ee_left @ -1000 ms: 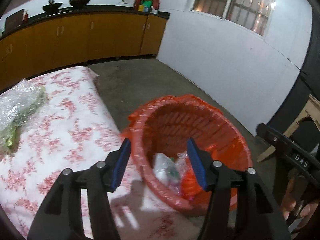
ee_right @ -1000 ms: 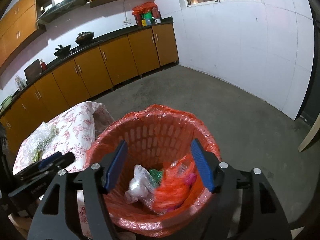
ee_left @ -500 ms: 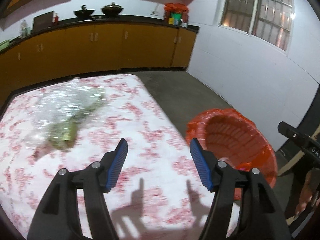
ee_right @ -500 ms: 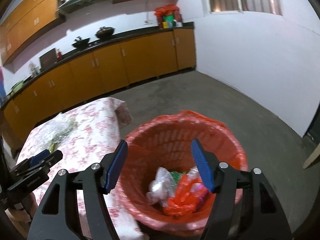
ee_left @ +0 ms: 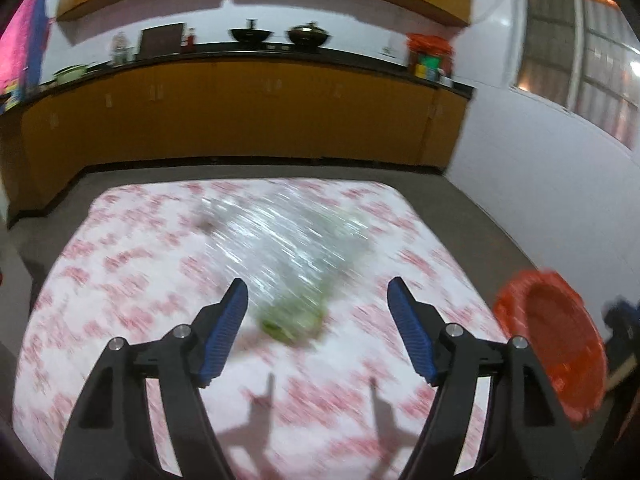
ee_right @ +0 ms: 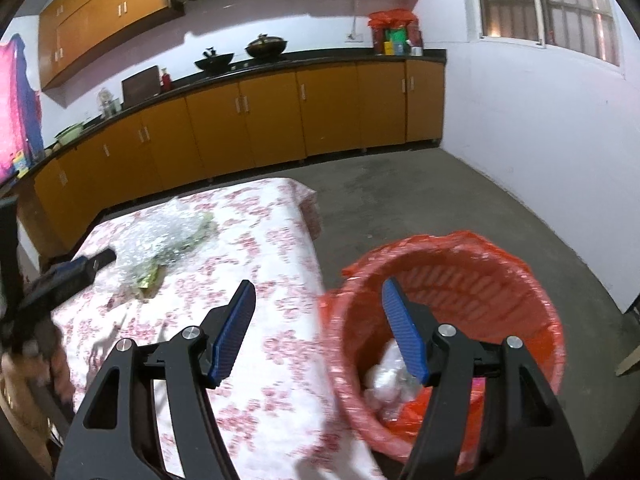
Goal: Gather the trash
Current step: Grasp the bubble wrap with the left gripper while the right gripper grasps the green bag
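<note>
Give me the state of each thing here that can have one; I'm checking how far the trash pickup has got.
left hand-held gripper: open, empty, jaws have just been opening, aimed at the wrapper.
right hand-held gripper: open, empty.
clear plastic wrapper: lying crumpled on the floral tablecloth, not yet picked up.
red basket: upright beside the table, lined with a red bag, trash already at the bottom.

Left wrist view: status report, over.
Left hand-held gripper open, empty, jaws just widened. Clear plastic wrapper ahead on table. Right hand-held gripper open. Nothing in the way.
</note>
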`<state>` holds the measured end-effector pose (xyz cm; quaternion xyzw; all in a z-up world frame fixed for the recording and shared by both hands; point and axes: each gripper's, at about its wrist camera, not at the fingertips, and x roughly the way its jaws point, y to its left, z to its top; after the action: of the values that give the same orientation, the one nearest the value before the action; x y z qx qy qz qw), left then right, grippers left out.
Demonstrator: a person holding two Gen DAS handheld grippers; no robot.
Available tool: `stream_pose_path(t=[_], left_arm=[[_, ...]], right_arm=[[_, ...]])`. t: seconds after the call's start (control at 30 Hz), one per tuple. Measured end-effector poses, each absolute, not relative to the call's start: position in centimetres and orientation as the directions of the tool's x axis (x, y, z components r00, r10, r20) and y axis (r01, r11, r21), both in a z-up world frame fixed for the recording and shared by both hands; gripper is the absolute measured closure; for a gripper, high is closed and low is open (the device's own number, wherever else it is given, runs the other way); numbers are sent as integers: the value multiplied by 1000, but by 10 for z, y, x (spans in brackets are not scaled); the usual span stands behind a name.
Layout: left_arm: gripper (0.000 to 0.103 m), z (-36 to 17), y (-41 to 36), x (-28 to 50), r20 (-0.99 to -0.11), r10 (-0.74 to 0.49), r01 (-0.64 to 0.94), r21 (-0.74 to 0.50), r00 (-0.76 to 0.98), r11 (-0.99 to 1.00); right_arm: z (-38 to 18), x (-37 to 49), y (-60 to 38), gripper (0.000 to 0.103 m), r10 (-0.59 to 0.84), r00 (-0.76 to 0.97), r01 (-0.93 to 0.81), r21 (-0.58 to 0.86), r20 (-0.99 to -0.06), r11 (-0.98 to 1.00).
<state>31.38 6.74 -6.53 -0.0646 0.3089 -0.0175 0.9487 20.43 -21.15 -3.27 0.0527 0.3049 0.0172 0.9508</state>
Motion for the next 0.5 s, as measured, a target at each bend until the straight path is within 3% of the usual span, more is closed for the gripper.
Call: stream_pose_path(t=[0.17, 0.4, 0.5], left_arm=[[31, -74, 106, 365, -636, -12, -95, -134, 771, 986], [31, -96, 128, 404, -702, -59, -78, -163, 710, 984], [40, -104, 131, 409, -712, -101, -52, -190, 695, 980]], right_arm=[[-40, 219, -186, 37, 107, 797, -48, 114, -594, 992], [-53, 235, -160, 37, 143, 769, -104, 99, -623, 990], [-59, 239, -151, 37, 151, 758, -121, 91, -635, 988]])
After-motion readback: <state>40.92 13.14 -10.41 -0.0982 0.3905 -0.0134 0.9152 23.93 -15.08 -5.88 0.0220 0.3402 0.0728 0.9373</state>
